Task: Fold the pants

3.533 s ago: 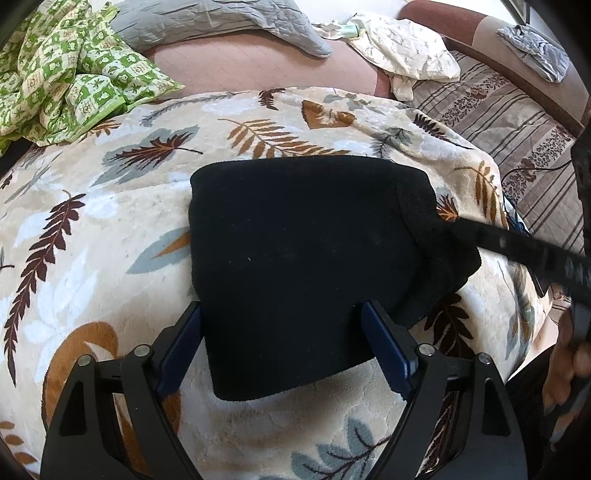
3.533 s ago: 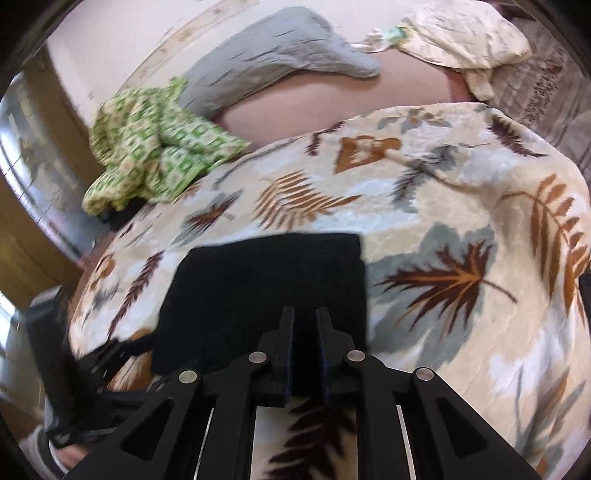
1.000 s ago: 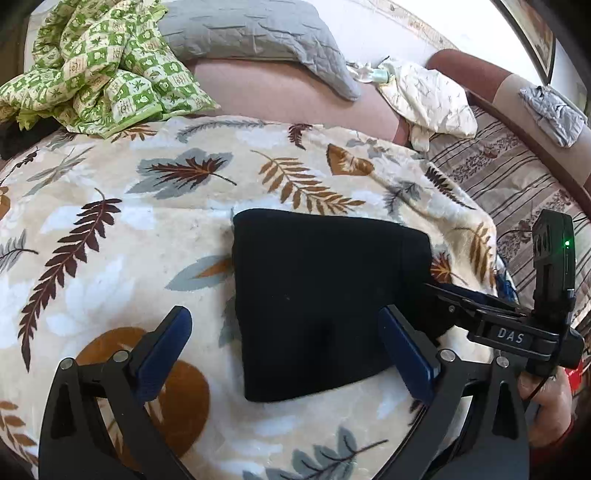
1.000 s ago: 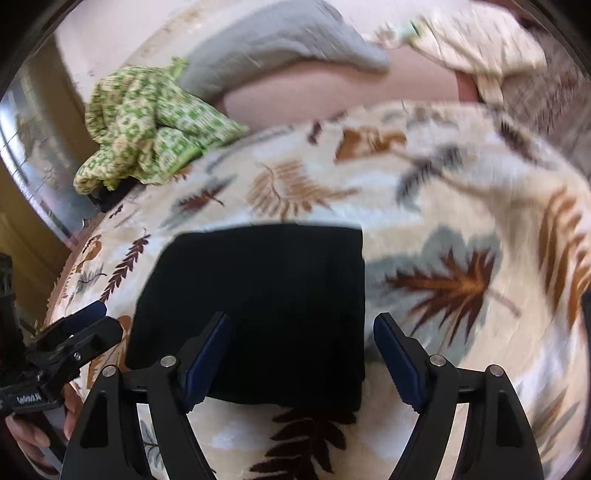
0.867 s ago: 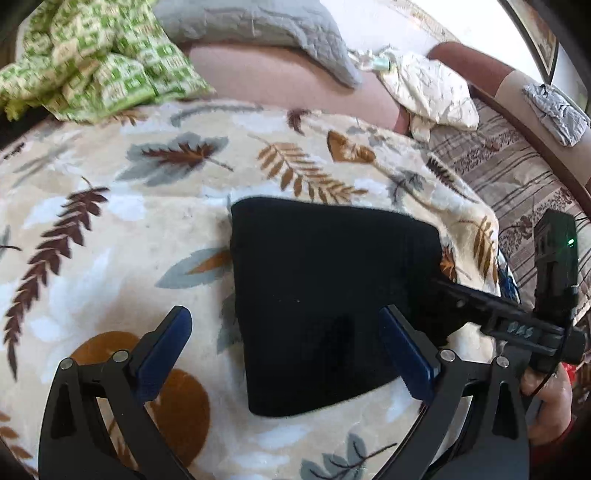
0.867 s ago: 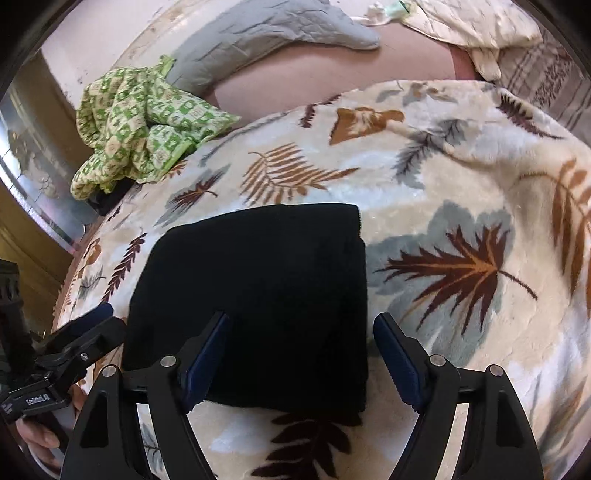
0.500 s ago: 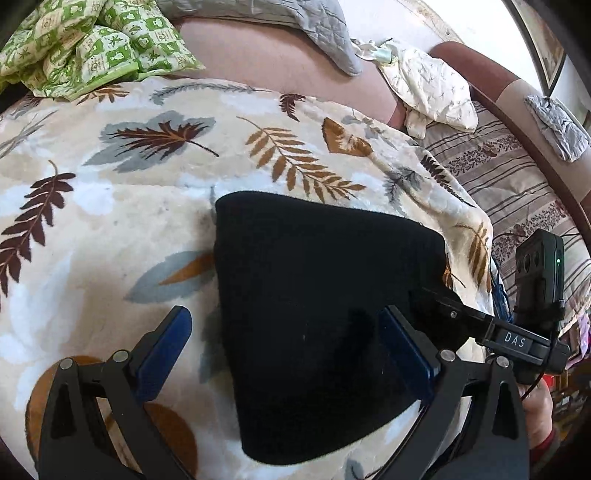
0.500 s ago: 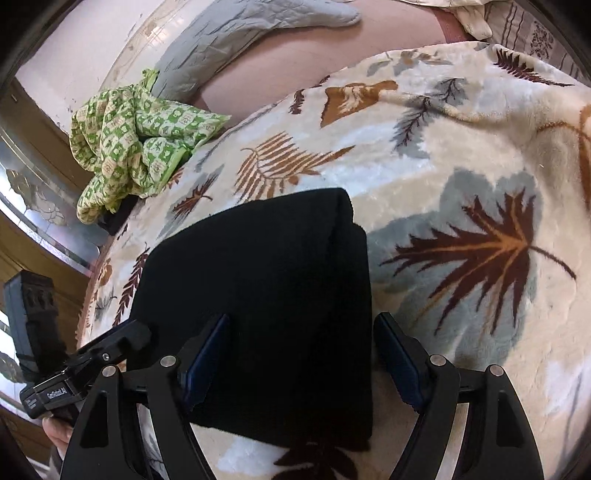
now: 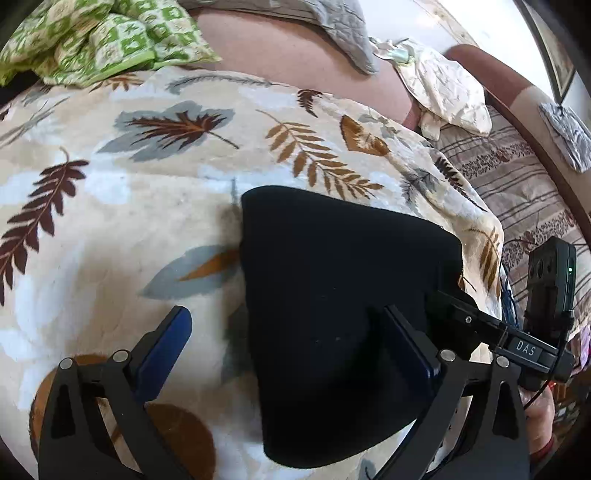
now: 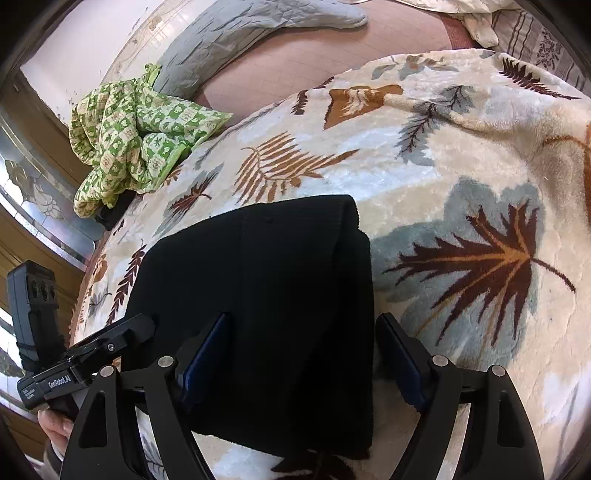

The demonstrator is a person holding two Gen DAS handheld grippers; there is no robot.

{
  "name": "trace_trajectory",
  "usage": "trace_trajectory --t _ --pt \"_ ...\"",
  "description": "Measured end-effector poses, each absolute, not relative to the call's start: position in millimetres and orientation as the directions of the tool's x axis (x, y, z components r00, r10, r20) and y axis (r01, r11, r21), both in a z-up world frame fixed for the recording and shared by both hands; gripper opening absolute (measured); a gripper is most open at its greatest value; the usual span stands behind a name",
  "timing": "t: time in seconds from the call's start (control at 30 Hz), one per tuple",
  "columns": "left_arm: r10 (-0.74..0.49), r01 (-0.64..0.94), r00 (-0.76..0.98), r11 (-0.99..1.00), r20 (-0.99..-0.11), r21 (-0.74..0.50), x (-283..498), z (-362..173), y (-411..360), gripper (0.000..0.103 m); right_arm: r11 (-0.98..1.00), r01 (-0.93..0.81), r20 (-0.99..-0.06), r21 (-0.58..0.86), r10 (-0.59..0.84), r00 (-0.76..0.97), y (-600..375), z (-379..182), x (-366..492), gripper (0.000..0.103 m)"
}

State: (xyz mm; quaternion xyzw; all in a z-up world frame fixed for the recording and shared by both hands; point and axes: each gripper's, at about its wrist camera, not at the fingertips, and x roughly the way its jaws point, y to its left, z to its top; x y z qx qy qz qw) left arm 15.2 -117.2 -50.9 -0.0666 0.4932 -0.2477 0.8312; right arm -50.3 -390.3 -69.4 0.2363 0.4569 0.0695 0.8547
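The black pants (image 9: 340, 295) lie folded into a thick rectangle on the leaf-print blanket (image 9: 110, 221). They also show in the right wrist view (image 10: 266, 295). My left gripper (image 9: 291, 354) is open, its jaws straddling the near left edge of the pants. My right gripper (image 10: 303, 358) is open over the near right edge, one finger on each side of the stacked layers. In the left wrist view the right gripper's fingers (image 9: 458, 314) touch the right side of the pants. In the right wrist view the left gripper's fingers (image 10: 122, 332) are at the left side.
A green patterned cloth (image 10: 136, 133) is bunched at the far left. A grey quilted pillow (image 10: 251, 33) and a cream cloth (image 9: 443, 88) lie behind the blanket. A striped sheet (image 9: 524, 192) lies to the right.
The right gripper opened and let go of the pants edge. Both grippers have moved in closer and lower over the folded pants, which lie in the same place.
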Motion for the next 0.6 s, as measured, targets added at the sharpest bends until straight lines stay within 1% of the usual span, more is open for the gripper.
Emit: trace_trajectory --t 0.2,0.33,0.37,0.43,0.6 --pt "-0.47 0.355 0.392 0.87 -0.791 -0.342 13.7 -52.9 -119.0 0.101 0.876 0.097 -0.745 0.473 0.339 0.574 -390.1 -70.8 -50.8 0.083" --pt "-0.48 0.347 0.375 0.866 -0.793 -0.36 16.0 -57.2 -119.9 0.101 0.876 0.092 -0.743 0.474 0.342 0.575 -388.7 -71.8 -50.3 0.083" --pt "-0.48 0.344 0.375 0.866 -0.793 -0.362 16.0 -57.8 -120.4 0.101 0.877 0.087 -0.743 0.473 0.343 0.575 -387.5 -72.0 -50.2 0.085" --pt "-0.478 0.347 0.378 0.867 -0.792 -0.358 15.2 -57.6 -121.6 0.102 0.887 0.078 -0.747 0.455 0.333 0.575 -383.2 -71.4 -50.4 0.086" --pt "-0.49 0.357 0.371 0.859 -0.789 -0.366 13.8 -58.0 -123.4 0.102 0.888 0.08 -0.742 0.453 0.326 0.587 -381.2 -69.3 -52.5 0.083"
